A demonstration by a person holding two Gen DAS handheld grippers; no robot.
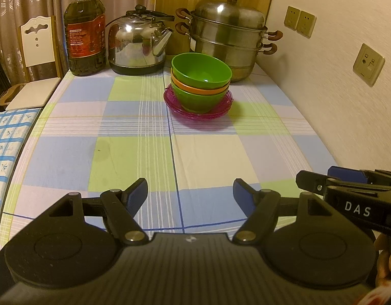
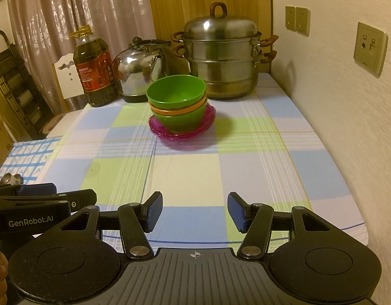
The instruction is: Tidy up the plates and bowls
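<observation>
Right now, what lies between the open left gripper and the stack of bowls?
Only bare checked tablecloth lies between the left gripper and the bowl stack on pink plates; the left wrist view shows this.

A: Warm, dim yellow indoor light in both views; corners go black at the fisheye rim.

B: Glare?

A: Bright spots on the kettle [image 1: 138, 40] and steamer [image 1: 227, 12]. The bowls [image 2: 177, 101] throw a soft shadow toward 4 o'clock. Wall lines bend at 3 o'clock; focus stays fairly sharp.
</observation>
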